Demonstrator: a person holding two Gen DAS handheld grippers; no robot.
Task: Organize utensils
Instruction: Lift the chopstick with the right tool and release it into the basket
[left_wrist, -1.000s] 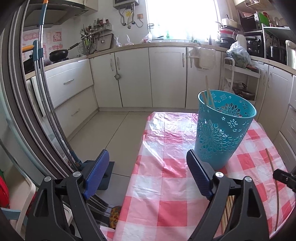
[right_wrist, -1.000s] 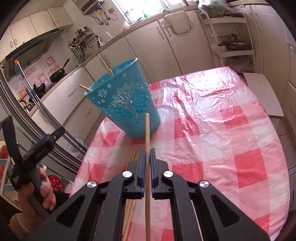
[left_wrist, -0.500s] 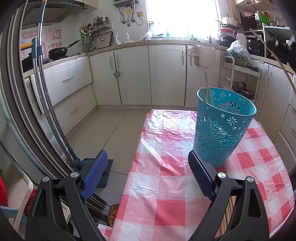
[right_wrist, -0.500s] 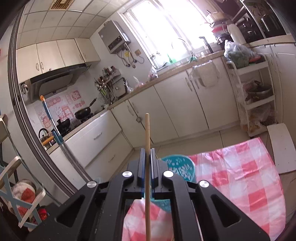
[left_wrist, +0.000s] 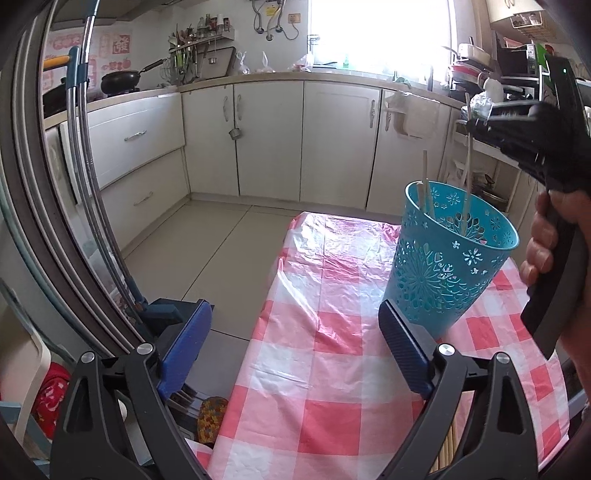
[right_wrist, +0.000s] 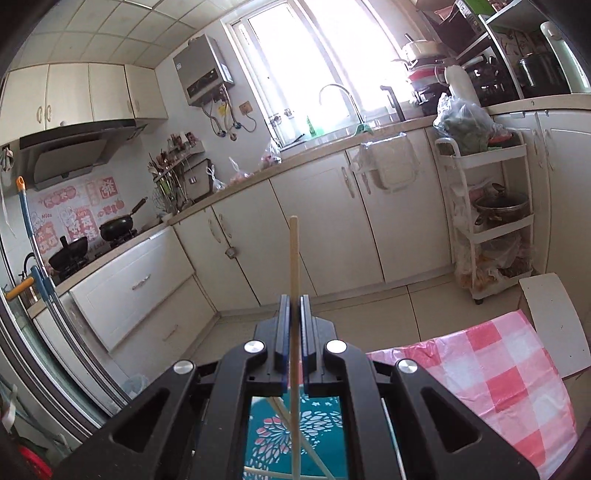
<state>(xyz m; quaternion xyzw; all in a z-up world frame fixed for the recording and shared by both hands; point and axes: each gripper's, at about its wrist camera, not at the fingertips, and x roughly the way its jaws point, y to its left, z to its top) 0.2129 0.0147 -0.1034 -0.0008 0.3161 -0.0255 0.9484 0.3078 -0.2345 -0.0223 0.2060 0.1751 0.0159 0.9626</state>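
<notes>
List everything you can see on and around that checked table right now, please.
basket: one, teal, cut-out pattern, upright on the table
held chopstick: one, pale wood, clamped in the right gripper, lower end in the basket
chopsticks in basket: at least two, pale, leaning on the rim
spare chopsticks: a bundle, wooden, lying behind the left gripper's frame
tablecloth: one, red and white check
pan: one, black, on the stove
left gripper: blue pads, open, empty
right gripper: shut on the chopstick
hand: one, holding the right gripper's handle
</notes>
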